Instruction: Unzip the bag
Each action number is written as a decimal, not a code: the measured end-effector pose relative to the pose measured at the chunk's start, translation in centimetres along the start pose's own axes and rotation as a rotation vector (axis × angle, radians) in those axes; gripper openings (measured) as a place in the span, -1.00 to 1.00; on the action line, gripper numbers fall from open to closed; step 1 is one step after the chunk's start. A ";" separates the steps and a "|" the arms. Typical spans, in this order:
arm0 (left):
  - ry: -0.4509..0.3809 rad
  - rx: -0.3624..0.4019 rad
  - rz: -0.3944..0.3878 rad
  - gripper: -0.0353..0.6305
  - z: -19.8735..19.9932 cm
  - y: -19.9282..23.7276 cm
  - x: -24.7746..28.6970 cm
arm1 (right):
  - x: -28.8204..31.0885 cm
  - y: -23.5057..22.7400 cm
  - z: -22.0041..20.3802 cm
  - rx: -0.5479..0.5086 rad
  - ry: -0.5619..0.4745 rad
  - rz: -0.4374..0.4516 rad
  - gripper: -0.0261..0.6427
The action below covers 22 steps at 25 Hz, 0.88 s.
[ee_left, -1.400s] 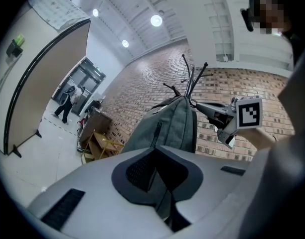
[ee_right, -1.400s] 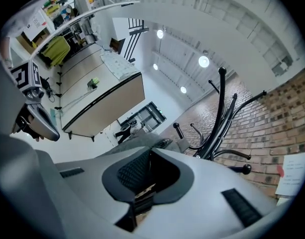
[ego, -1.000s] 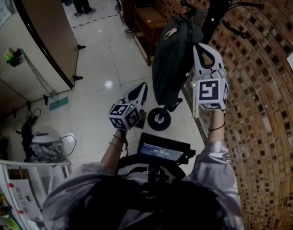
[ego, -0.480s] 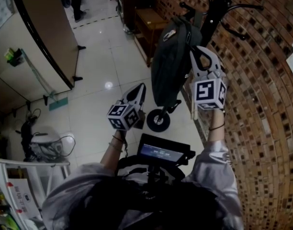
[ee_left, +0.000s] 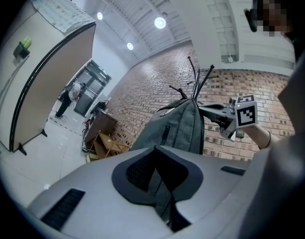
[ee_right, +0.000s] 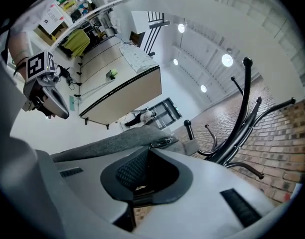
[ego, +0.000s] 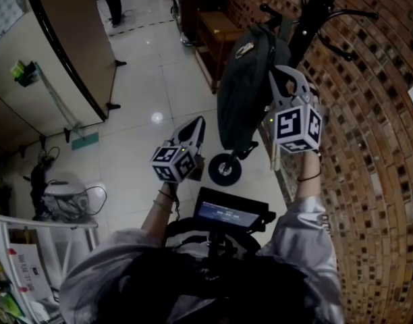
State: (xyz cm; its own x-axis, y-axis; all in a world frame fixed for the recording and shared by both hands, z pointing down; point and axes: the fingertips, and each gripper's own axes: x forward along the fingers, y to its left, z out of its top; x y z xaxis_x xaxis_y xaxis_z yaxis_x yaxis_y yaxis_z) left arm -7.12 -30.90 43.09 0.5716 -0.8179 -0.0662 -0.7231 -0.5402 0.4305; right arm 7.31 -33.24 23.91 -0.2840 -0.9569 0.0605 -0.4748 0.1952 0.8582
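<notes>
A red-brown brick wall [ego: 368, 154] backs a black metal coat stand [ego: 314, 5], from which the dark grey fabric backpack [ego: 243, 93] hangs upright with its zip apparently not yet opened. The person holds the right gripper [ego: 285, 73] high, just beside the bag's upper right edge, and the left gripper [ego: 196, 123] lower, near the bag's bottom left. Both sets of jaws are drawn together with nothing caught between them; through the thin slit in the left pair only bag fabric beyond shows. A small metal tab [ee_right: 162, 143], possibly the zip puller, sits on the bag's top just past the right jaws. The step in hand looks like the approach. To do it well, the right jaws likely need to part, close squarely on the puller and follow the zip's curve, while the left gripper pinches the fabric low down so the hanging bag does not swing or lift off its hook.
</notes>
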 end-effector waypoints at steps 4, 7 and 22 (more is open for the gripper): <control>-0.002 0.000 0.000 -0.87 -0.1 -0.1 0.1 | -0.6 0.5 0.0 -0.027 0.005 0.018 -0.88; 0.009 -0.003 -0.005 -0.87 -0.3 -0.6 0.3 | -0.7 1.0 -0.1 -0.034 0.005 0.020 -0.88; 0.018 0.008 -0.016 -0.87 -0.7 -1.1 0.3 | -1.4 1.9 -0.3 0.020 -0.003 0.034 -0.88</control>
State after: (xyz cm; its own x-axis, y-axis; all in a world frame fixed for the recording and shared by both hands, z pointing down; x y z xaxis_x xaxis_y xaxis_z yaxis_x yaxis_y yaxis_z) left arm -5.88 -30.42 43.27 0.5897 -0.8057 -0.0564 -0.7169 -0.5544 0.4227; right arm 7.06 -31.56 25.66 -0.3030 -0.9490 0.0874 -0.4813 0.2316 0.8454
